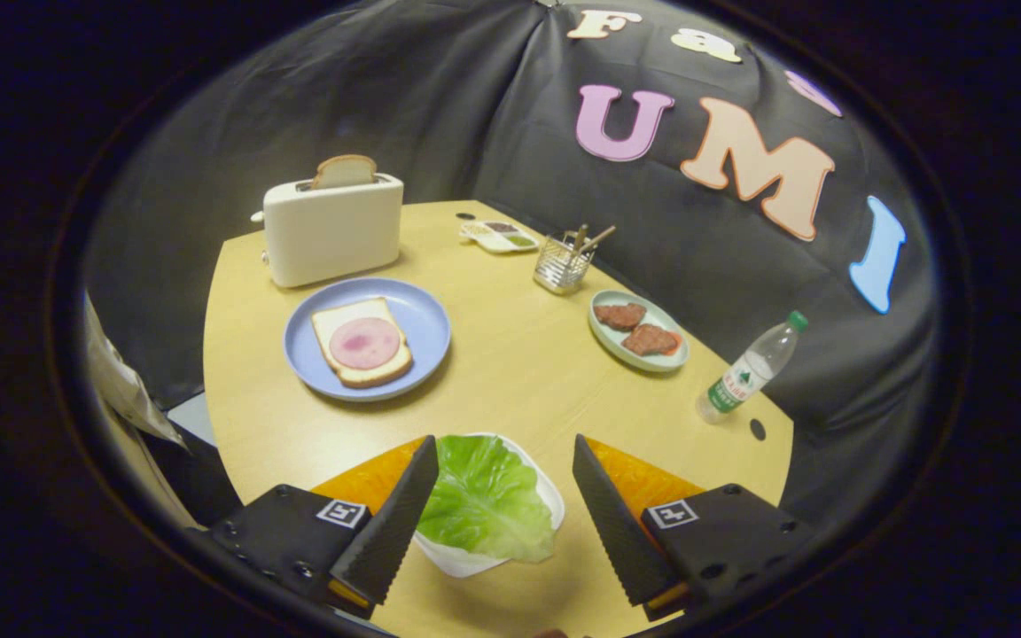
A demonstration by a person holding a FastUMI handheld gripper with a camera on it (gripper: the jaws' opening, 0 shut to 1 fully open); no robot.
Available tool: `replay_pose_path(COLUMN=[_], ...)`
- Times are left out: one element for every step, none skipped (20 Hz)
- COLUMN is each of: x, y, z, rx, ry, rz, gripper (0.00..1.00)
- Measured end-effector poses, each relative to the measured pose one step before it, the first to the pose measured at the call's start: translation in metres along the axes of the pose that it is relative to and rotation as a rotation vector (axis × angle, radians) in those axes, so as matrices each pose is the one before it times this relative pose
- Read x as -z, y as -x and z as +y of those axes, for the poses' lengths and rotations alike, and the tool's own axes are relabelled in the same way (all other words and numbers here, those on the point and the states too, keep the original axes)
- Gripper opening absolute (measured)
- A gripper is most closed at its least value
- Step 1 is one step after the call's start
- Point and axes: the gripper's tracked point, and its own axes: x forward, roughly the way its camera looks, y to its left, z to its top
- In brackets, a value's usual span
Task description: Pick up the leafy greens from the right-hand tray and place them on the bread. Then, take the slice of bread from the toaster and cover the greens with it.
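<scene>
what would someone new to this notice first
The bright green lettuce leaf draped over its white tray, right between the open gripper fingers. Beyond them, a blue plate holds bread topped with a pink ham slice, and behind it a white toaster has a bread slice sticking up.

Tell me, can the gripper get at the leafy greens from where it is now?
Probably yes. The gripper is open, and the leafy greens lie in the white tray right between its fingers, with nothing on top of them. The leaf lies flat, so closing on it may take a lower approach.
</scene>
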Motion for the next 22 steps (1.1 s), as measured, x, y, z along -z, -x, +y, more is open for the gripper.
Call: replay_pose_path(x=[0.00735,0.00763,0.00832,0.00689,0.00467,0.00342,0.00396,0.00521,0.00409,0.00215,0.00396,0.00297,0.00443,0.00443,0.00297,0.00343,-0.00025,0.00250,-0.00051,0.00259,0.00112,0.00085], y=[-0.00570,-0.00499,-0.00544,-0.00474,-0.00511,-0.00638,-0.00569,-0.00497,-0.00383,-0.00252,-0.00293,-0.00259,-0.00357,-0.00403,-0.00254,-0.00262,-0.00183,0.00077,-0.00084,-0.00108,-0.00090,0.00213], z=[0.00358,0.00221,0.00062,0.00112,0.00140,0.00174,0.00126,0.00100,0.00018,-0.00058,0.00093,0.00084,0.00062,0.00017,0.00102,0.00127,0.00371,0.00098,0.00238,0.00247,0.00167,-0.00091], rx=[-0.01096,-0.00715,-0.00400,-0.00535,-0.00659,-0.00647,-0.00507,-0.00502,-0.00247,0.00043,0.00030,-0.00591,0.00045,-0.00421,-0.00507,-0.00493,-0.01575,-0.00492,-0.01069,-0.01107,-0.00778,0.00534], ry=[-0.00008,0.00220,0.00336,-0.00075,-0.00449,-0.00560,-0.00707,-0.00849,-0.00556,-0.00574,-0.00853,-0.01436,-0.01624,-0.01903,-0.01914,-0.01381,-0.01722,-0.01139,-0.01692,-0.01961,-0.03048,-0.03390], rz=[0.02307,0.02419,0.02202,0.02002,0.01413,0.01294,0.01346,0.01766,0.01249,0.01211,0.01031,0.01300,0.01498,0.01500,0.01316,0.01609,0.00308,0.01174,0.00102,0.00984,0.00845,0.00603], gripper=[0.99,0.99,0.99,0.99,0.99,0.99,0.99,0.99,0.99,0.99,0.99,0.99,0.99,0.99,0.99,0.99,0.98,0.96,0.95,0.93,0.89,0.85])
